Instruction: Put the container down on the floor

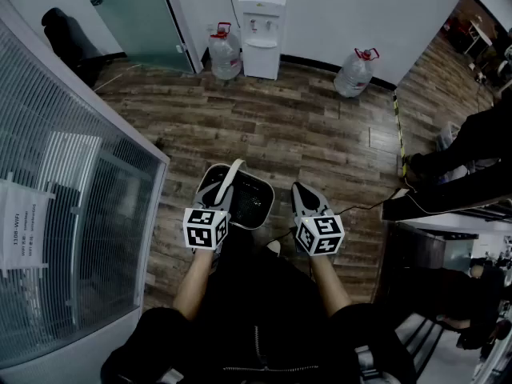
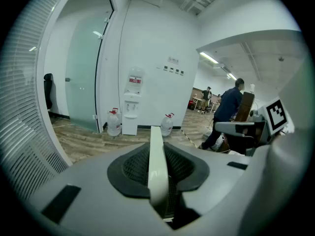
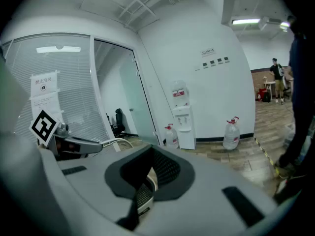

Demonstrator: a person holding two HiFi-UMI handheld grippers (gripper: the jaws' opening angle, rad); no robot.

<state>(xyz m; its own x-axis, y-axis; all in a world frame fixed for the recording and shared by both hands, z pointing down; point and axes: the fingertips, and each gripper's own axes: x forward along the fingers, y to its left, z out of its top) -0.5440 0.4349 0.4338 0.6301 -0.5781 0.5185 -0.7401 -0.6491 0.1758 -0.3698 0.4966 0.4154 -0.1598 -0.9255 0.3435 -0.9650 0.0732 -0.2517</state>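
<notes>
This is an office. A white water dispenser (image 1: 262, 22) stands against the wall with spare water jugs (image 1: 226, 52) on the wood-plank floor (image 1: 304, 126) beside it. A glass partition with blinds (image 1: 72, 214) carries a printed notice (image 1: 24, 230), and a frosted glass door (image 1: 136, 14) opens off it beside a black office chair (image 1: 68, 38). Small wall signs (image 3: 215, 61) hang above the dispenser, and desks (image 1: 480, 30) fill a room beyond.
</notes>
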